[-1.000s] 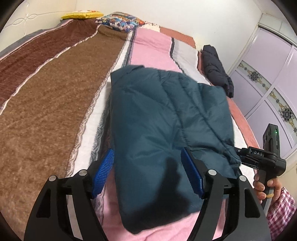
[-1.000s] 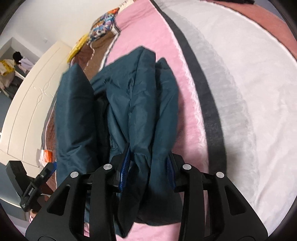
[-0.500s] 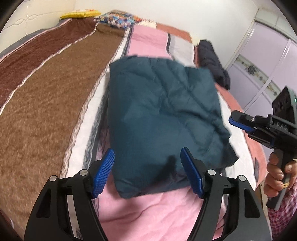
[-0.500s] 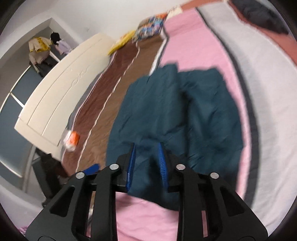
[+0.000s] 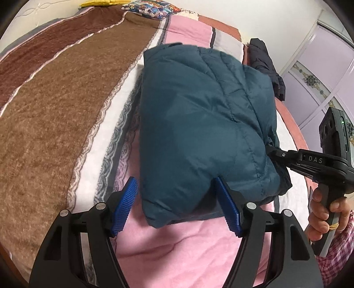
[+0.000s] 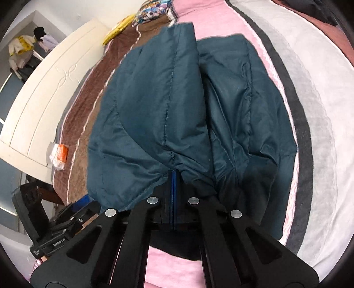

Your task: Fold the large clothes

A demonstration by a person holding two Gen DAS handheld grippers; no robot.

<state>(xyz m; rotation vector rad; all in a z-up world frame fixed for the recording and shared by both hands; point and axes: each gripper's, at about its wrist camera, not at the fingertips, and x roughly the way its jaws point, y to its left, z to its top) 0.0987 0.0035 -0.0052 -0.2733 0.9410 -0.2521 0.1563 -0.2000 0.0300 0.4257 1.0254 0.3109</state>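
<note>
Teal puffer jacket (image 5: 199,124) lies folded into a thick bundle on the bed (image 5: 190,250), on the pink stripe of the blanket, with the brown stripes to its left in my left wrist view. My left tongs (image 5: 177,206) are spread wide, their blue pads (image 5: 125,206) straddling the near corner of the bundle without squeezing it. My right tongs (image 6: 173,195) are pressed together on a fold of the jacket's edge, the fabric bunching just past the fingertips; from the left view the right tongs reach into the bundle's right side. A dark garment (image 5: 265,64) sits beyond the jacket near the bed's far edge, and patterned pillows (image 5: 150,11) lie at the head of the bed.
</note>
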